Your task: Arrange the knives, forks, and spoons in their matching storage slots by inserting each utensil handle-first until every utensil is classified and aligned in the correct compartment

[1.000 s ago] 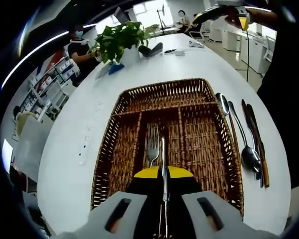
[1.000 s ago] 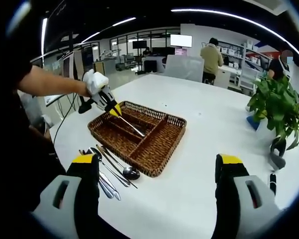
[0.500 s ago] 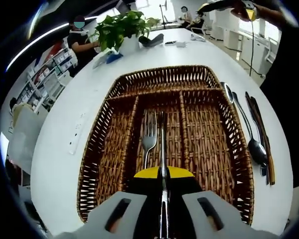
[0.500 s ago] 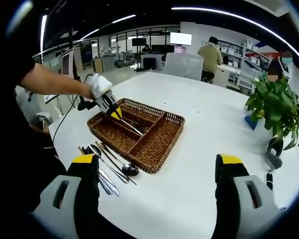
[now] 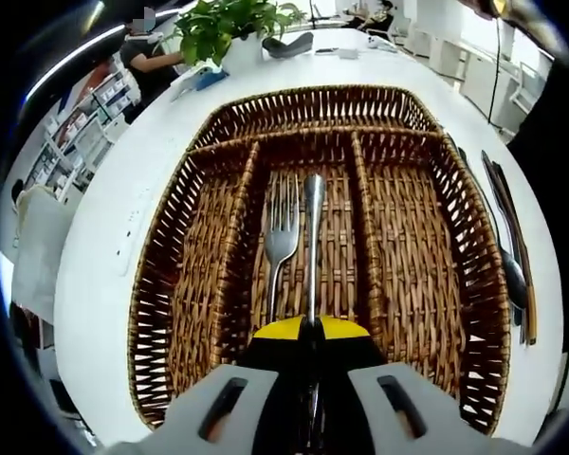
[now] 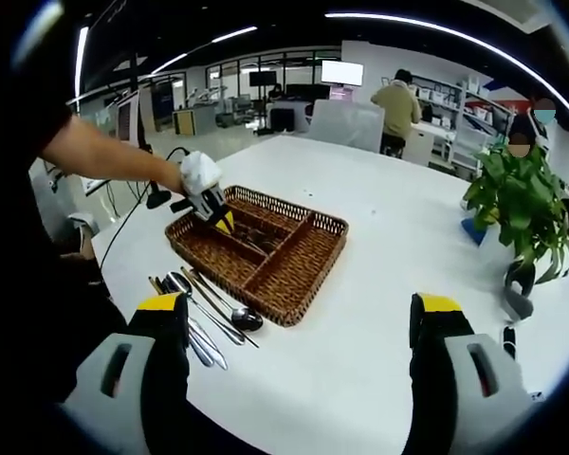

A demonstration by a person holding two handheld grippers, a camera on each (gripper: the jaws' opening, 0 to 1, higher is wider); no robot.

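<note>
Lying beside basket (image 6: 284,248): loose cutlery (image 6: 209,318); potted plant (image 6: 522,209) well apart.

The brown woven wicker tray (image 5: 209,142) with lengthwise compartments sits on the white round worktop (image 5: 104,218). In the tray's middle compartment a silver metal fork (image 5: 279,237) lies flat, tines toward the tray's far end. Just beside it, the left gripper (image 5: 309,398) has its grey, yellow-tipped fingers (image 5: 223,408) clamped on a silver metal utensil (image 5: 312,242), handle pointing to the tray's far end. Beyond the tray's right wall lie loose spoons and dark-handled knives (image 5: 510,246). Past the tray's far end stands a green leafy potted plant (image 5: 229,24).
</note>
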